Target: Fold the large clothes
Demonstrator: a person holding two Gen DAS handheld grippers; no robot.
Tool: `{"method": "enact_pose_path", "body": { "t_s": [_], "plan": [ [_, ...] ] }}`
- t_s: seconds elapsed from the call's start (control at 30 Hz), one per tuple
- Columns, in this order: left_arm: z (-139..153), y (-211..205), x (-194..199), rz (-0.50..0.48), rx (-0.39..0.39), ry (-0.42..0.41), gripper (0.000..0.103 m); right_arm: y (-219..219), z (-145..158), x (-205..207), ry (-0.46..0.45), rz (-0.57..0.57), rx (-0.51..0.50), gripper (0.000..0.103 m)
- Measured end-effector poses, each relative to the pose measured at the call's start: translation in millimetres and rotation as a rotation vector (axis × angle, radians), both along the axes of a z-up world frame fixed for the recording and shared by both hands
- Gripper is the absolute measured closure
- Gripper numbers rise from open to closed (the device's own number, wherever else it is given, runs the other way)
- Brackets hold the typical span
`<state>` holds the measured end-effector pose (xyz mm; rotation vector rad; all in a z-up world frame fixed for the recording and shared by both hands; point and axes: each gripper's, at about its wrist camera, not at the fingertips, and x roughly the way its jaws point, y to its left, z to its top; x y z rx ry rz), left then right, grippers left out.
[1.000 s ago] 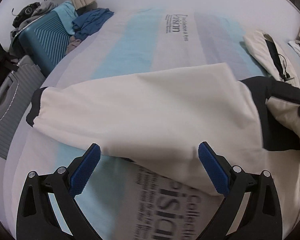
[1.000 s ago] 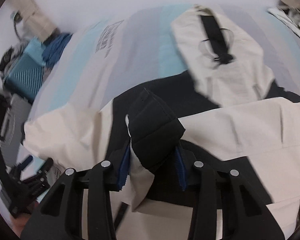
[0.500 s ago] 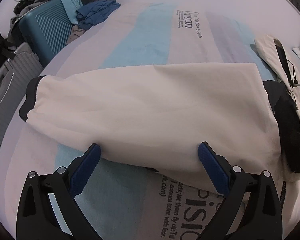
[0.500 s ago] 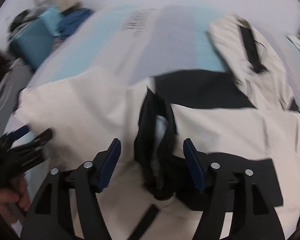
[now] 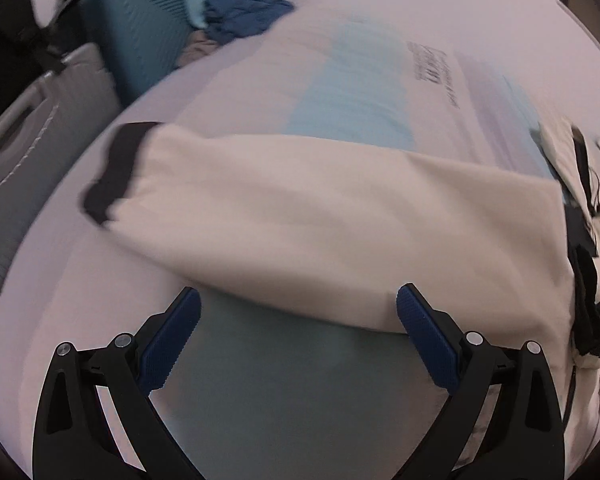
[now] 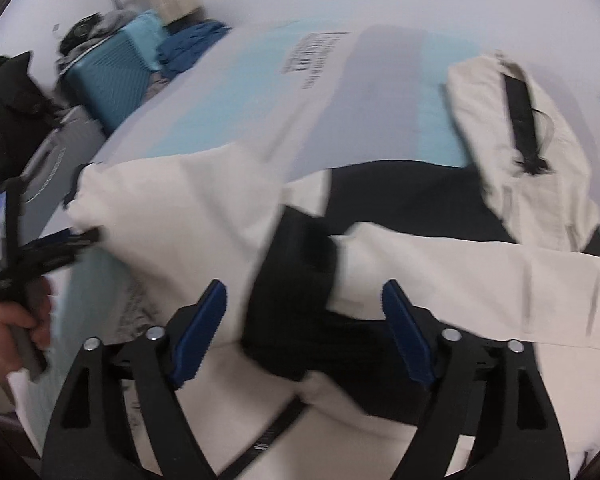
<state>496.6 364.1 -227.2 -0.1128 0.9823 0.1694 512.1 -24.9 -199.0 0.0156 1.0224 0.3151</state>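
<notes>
Off the far-left edge of the bed [image 5: 360, 92]: a teal suitcase [image 5: 140, 36], a grey suitcase [image 5: 40, 128] beside it, a heap of blue cloth [image 5: 244, 16] against the teal one. Bed cover is pale with light-blue bands and dark print. Nothing lies between my jaws and the garment.

The jacket [image 6: 440, 272] lies on the bed, cream with black panels, close under both my tools. One sleeve [image 5: 320, 220] runs leftward across the cover, its long axis left to right, black cuff [image 5: 116, 168] at the far left end near the bed's edge. Hood [image 6: 516, 136] lies at upper right, cream with a black strip. A second black cuff [image 6: 296, 280] is laid across the jacket's middle.

My left gripper [image 5: 298, 332]: jaws wide apart, nothing between them, sleeve edge just beyond the tips. My right gripper [image 6: 304, 328]: jaws opening, the black cuff lying between them, pads clear of it. My left hand [image 6: 16, 320] shows at the right view's left edge, gripping its tool.
</notes>
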Motion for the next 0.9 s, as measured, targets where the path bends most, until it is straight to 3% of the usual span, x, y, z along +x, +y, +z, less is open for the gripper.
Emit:
{"method": "enact_pose_path", "body": {
  "t_s": [0.1,0.3,0.37,0.53,0.77,0.83,0.9],
  "plan": [
    [9,45,-3,0.015,0.023,-0.015,0.007,-16,-4,0,0.001,-0.022,-0.046,0.025],
    [9,122,15,0.032,-0.104,0.0,0.01,-40,-14,0,0.015,-0.054,-0.116,0.025],
    [4,135,23,0.029,-0.104,0.024,0.011,-46,-15,2,0.006,-0.055,-0.147,0.025],
    [-13,155,40,0.044,-0.099,0.083,0.011,-80,-25,9,0.023,-0.121,-0.199,0.025],
    [-22,158,61,0.054,-0.073,0.126,0.012,-115,-34,4,0.058,-0.24,-0.165,0.025],
    [-22,153,64,0.042,-0.065,0.138,0.026,-121,-38,2,0.071,-0.26,-0.157,0.025],
    [-23,148,67,0.032,-0.059,0.15,0.033,-128,-42,0,0.085,-0.275,-0.144,0.025]
  ]
}}
